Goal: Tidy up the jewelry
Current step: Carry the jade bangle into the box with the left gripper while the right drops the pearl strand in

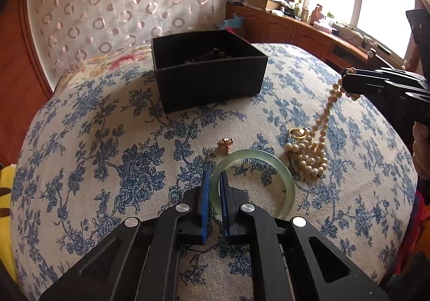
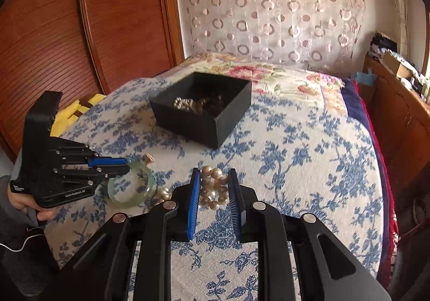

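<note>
Pale green jade bangle (image 1: 252, 182) lying on floral bedspread (image 1: 107, 145), left gripper (image 1: 213, 180) pinching its rim. Right gripper (image 2: 214, 185) clamping pearl necklace (image 2: 215, 188), strand trailing down at bangle's two o'clock; black box (image 1: 207, 72) sitting at twelve.

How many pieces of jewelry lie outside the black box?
4: jade bangle in the left gripper's jaws, pearl necklace lifted by the right gripper, gold ring, brooch on the bedspread. Others may be hidden.

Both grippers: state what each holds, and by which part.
Left gripper pinches the green bangle by its near-left rim. Right gripper grips the pearl necklace by a bunch of beads, the rest trailing to the bedspread.
</note>
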### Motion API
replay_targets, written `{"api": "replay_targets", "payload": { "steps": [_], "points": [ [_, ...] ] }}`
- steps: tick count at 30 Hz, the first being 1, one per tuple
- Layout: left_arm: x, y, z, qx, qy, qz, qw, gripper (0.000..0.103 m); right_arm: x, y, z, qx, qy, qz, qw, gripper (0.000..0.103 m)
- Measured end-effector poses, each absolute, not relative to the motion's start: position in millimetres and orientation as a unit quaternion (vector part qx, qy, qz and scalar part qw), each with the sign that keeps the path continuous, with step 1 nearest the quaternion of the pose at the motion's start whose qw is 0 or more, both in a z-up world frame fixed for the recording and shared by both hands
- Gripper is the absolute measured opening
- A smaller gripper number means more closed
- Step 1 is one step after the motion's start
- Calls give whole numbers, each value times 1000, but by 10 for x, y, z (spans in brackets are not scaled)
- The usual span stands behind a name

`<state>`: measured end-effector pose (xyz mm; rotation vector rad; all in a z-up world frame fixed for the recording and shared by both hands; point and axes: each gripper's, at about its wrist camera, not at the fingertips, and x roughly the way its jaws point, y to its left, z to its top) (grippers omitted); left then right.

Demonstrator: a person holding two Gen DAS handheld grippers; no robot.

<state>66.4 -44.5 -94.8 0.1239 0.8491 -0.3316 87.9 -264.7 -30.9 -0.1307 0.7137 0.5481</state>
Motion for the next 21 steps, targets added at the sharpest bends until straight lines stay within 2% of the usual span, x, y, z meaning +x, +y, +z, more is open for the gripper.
{"api": "replay_targets", "payload": {
  "steps": [7,8,21],
  "points": [
    [563,-394,-651,46,373,-159,913,7,814,-2607,-24,-69,314,272,907,21],
    [557,-387,-606,46,368,-157,915,7,814,-2598,20,-71,310,272,908,9],
    [601,-280,-397,41,348,-144,925,7,877,-2499,222,-88,292,271,913,8]
  ]
}}
